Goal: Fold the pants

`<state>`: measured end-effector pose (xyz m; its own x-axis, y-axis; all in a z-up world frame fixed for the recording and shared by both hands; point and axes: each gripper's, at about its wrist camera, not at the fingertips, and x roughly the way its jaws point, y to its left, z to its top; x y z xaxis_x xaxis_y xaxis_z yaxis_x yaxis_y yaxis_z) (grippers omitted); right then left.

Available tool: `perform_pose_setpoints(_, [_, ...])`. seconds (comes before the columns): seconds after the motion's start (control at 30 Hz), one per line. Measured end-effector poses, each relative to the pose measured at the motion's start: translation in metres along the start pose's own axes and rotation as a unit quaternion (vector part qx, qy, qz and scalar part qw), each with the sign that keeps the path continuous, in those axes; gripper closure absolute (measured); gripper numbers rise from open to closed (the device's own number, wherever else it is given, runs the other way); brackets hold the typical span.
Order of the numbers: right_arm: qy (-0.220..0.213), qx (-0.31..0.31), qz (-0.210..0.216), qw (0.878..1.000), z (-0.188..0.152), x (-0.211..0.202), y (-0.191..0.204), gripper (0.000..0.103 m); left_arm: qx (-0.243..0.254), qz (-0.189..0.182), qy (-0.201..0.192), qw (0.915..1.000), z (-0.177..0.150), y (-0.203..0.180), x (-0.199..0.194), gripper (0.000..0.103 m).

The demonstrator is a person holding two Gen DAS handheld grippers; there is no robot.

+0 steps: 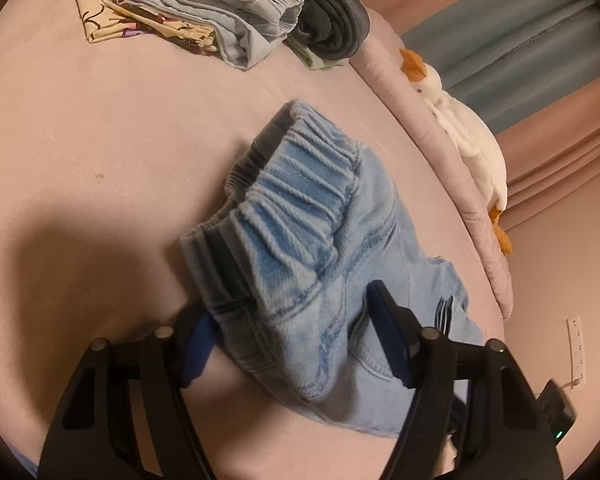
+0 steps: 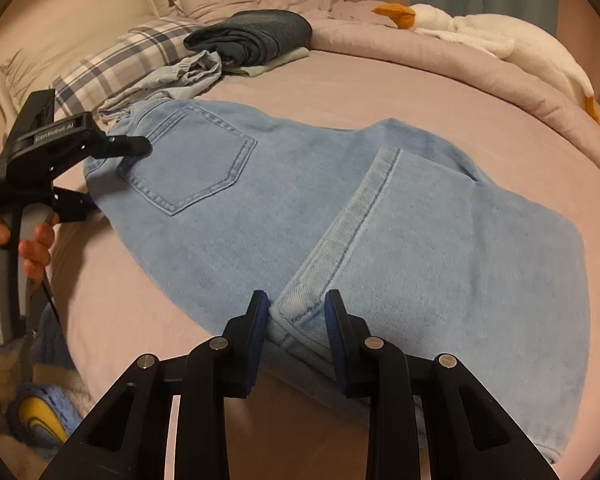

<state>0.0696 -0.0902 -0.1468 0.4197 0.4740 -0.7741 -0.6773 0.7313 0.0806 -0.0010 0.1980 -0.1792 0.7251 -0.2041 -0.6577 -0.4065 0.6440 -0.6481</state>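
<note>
- Light blue jeans (image 2: 340, 216) spread on the pink bedsheet (image 2: 360, 92), back pocket up, soft washed denim with darker stitched seams.
- Folded over themselves, a hemmed leg end lying across the seat toward the near bed edge; far-right corner cut off by the lens rim in the right wrist view.
- Elastic waistband (image 1: 296, 196) gathered into ridged pleats, dark lining showing at its open mouth; lower layers hidden beneath.
- Left gripper (image 1: 296, 340) wide open, blue-padded jaws either side of the waistband corner; from the right wrist view, one jaw above the cloth and one below, not closed on it.
- Right gripper (image 2: 298, 324) partly open, pads flanking the leg hem at the bed edge; actual contact with the denim hard to make out.
- Bare hand (image 2: 24, 240) wrapped round the grey handle of the left gripper, mostly cropped at the frame edge.
- Stack of folded clothes (image 1: 204, 12) beyond: pale grey-blue trousers on a patterned yellow cloth, dark rolled garment (image 1: 332, 12) beside.
- White plush goose (image 2: 480, 36) with orange beak lying on the bunched quilt (image 2: 420, 60).
- Plaid pillow (image 2: 132, 56) partly behind the clothes.
- Something blue and yellow at lower left, too blurred to name.
</note>
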Motion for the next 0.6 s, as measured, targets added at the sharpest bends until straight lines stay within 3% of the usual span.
perform_pose_setpoints(0.17, [-0.008,0.031,0.018,0.999,0.01,-0.003,-0.006,0.075,0.007,0.001,0.001,1.0,-0.002,0.002,-0.002,0.046])
perform_pose_setpoints(0.3, [-0.016,0.051,0.026,0.998,0.025,0.0,-0.01,0.075,0.015,-0.008,0.003,0.9999,-0.006,0.001,0.0,0.066])
perform_pose_setpoints(0.6, [0.003,0.031,0.008,0.999,0.066,0.035,0.004,0.075,0.022,-0.02,0.005,0.9995,-0.005,0.003,0.003,0.066])
